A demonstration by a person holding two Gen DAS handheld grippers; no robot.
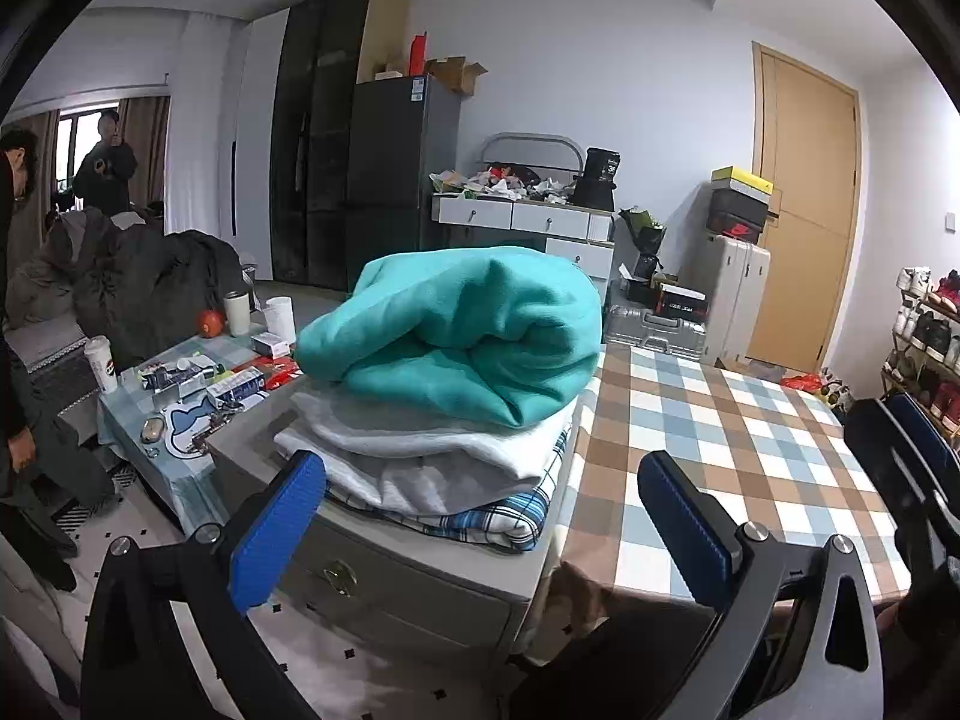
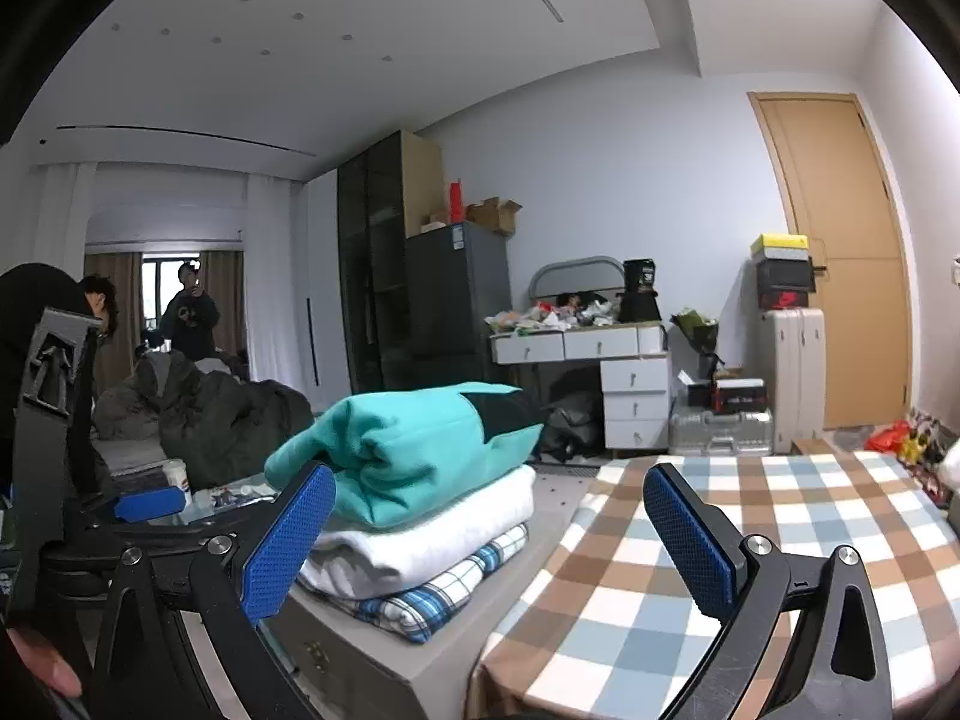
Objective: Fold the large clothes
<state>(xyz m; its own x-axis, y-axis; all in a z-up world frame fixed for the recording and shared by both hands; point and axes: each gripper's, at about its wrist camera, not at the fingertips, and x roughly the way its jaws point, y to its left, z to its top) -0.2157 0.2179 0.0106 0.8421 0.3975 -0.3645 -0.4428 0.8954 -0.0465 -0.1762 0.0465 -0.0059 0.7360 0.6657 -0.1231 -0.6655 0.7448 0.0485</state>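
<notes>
A folded teal garment (image 1: 456, 336) lies on top of a stack, over a white folded garment (image 1: 444, 456) and a blue plaid one (image 1: 510, 516). The stack rests on a grey cabinet (image 1: 390, 576) beside the checkered table (image 1: 732, 444). My left gripper (image 1: 480, 528) is open and empty, just in front of the stack. In the right wrist view the teal garment (image 2: 408, 450), the white one (image 2: 432, 534) and the plaid one (image 2: 432, 600) show again. My right gripper (image 2: 486, 540) is open and empty, near the stack's right side. The left gripper (image 2: 144, 504) shows at the left there.
A cluttered low table (image 1: 180, 396) with cups and boxes stands left of the cabinet. A sofa with dark coats (image 1: 120, 288) is behind it. Two people (image 1: 105, 162) are at the far left. Suitcases (image 1: 732, 294), a desk (image 1: 528, 222) and a door (image 1: 804, 210) are at the back.
</notes>
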